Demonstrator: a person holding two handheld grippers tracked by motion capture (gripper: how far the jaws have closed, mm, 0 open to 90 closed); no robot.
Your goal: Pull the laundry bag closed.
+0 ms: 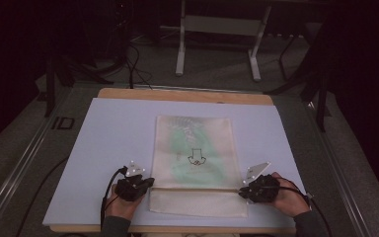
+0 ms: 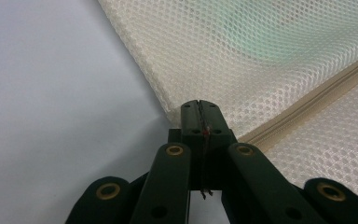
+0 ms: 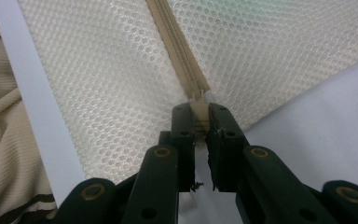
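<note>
Forearms enter from six o'clock in the high view, one hand wrapped around each tool. The left gripper (image 1: 148, 183) sits at about seven o'clock on the pale board (image 1: 108, 128), its tips aimed toward three o'clock at the left edge of the mesh bag (image 1: 196, 148). The right gripper (image 1: 241, 192) sits at about five o'clock, tips aimed toward nine o'clock at the bag's right edge. One bag lies flat at the board's centre, long side running from twelve to six, with something green and a small dark drawing showing through the mesh. One zipper (image 1: 197, 188) crosses it near the six o'clock end. There are two grippers, each trailing one black cable, and one grey plate (image 1: 256, 171) stands out on the right one.

In the left gripper view, the left gripper (image 2: 200, 104) has its jaws pressed together with only a thin seam between them, pinching the corner of the mesh bag (image 2: 261, 51) where the zipper (image 2: 307, 105) runs off toward two o'clock.

In the right gripper view, the right gripper (image 3: 201, 109) has its jaws nearly together, clamped on the end of the zipper (image 3: 177, 46), which runs up toward eleven o'clock across the mesh bag (image 3: 102, 93). A beige ribbed garment (image 3: 0, 140) shows at nine o'clock beyond the board's edge (image 3: 37, 116).
</note>
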